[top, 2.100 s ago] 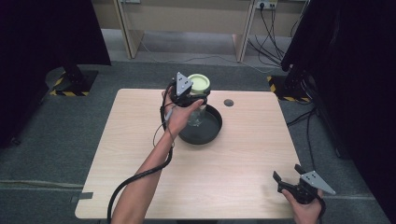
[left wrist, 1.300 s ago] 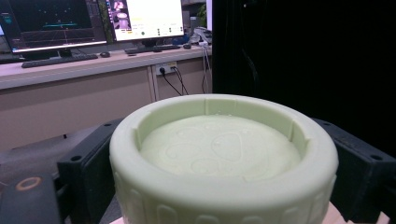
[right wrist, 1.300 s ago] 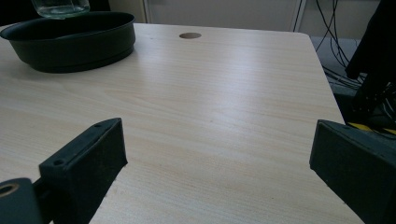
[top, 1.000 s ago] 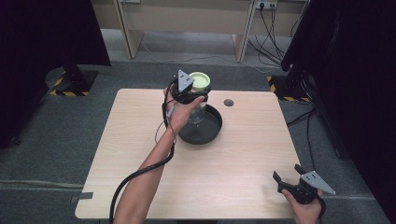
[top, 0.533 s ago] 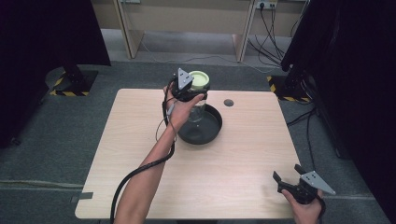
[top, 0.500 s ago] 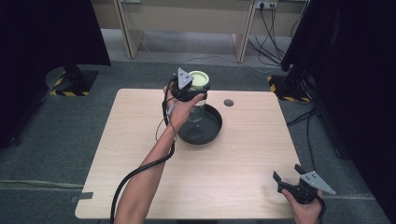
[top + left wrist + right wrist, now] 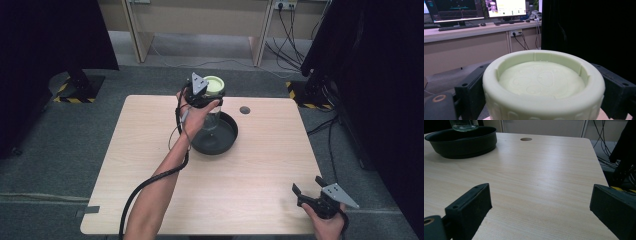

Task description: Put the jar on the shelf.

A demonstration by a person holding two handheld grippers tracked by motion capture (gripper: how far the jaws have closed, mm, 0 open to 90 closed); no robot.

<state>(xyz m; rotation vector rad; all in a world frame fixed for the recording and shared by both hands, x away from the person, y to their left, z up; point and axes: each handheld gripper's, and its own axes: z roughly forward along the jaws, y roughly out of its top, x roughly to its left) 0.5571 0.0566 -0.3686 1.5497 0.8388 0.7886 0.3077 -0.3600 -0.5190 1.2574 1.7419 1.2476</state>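
— Though its glass body is clear, what stands out on the jar [image 7: 212,112]?
— Its lid [image 7: 543,82]: pale green, round, matte plastic with a raised rim and faint embossed swirls. It sits upper centre of the high view, over the black round pan [image 7: 220,140].
— And the grip on it?
— The left gripper [image 7: 206,96] pinches the lid, a black jaw pressed on each side, forearm reaching up from the bottom edge.
— The other hand?
— The right gripper [image 7: 306,192] rests low at the lower right over the pale wood-grain table [image 7: 260,165], jaws spread wide, nothing between them.
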